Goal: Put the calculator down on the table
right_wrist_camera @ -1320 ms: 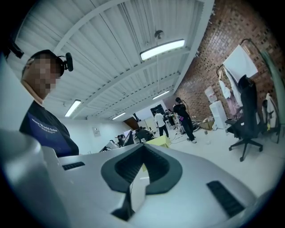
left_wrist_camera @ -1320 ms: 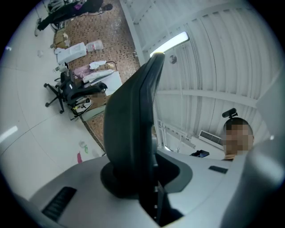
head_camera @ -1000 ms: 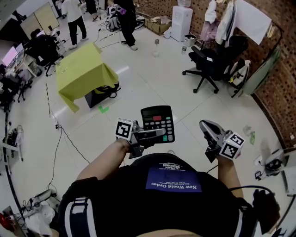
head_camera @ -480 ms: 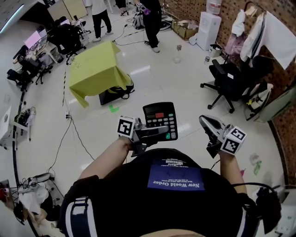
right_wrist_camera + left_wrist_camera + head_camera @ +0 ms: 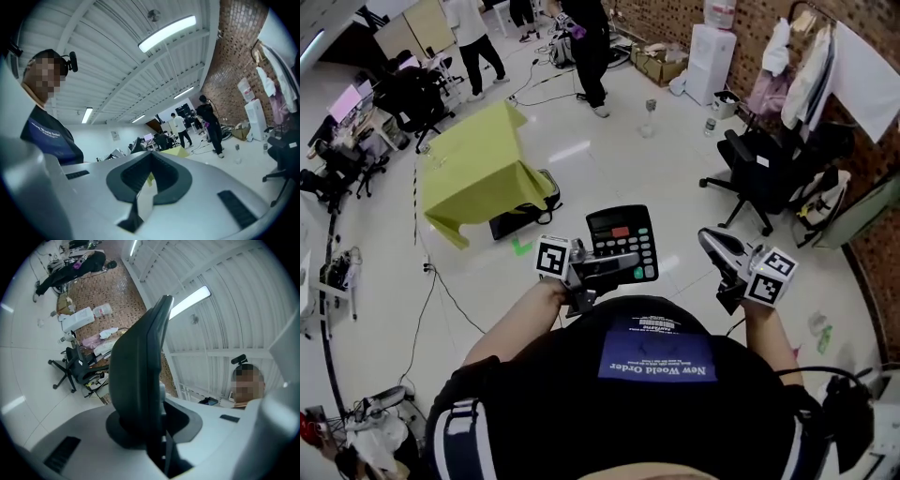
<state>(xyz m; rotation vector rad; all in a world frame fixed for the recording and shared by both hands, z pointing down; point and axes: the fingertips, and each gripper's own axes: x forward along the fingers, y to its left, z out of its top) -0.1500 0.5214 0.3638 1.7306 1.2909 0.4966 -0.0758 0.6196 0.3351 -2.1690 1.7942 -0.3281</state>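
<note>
Jaws of the left gripper (image 5: 609, 269) stand only slightly apart, pinching the near edge of a black rectangular desk calculator (image 5: 621, 239) with grey keys, a reddish display and one green key at its near right corner. In the left gripper view the calculator (image 5: 140, 376) stands edge-on, squeezed between the two pads. It is held face up in the air in front of the person's chest, above the white tiled floor (image 5: 609, 159). It is well apart from the surface draped in yellow-green cloth (image 5: 473, 169), which stands far and to the left. The right gripper (image 5: 709, 240), to the calculator's right, has its tips pressed together with nothing between them.

Counted: one calculator, two grippers, each bearing one cube with square markers, and one yellow-covered surface. One black office chair (image 5: 759, 164) stands at the far right. Two people stand at the far end of the room, one in a white top (image 5: 473, 37) and one in black (image 5: 586, 47).
</note>
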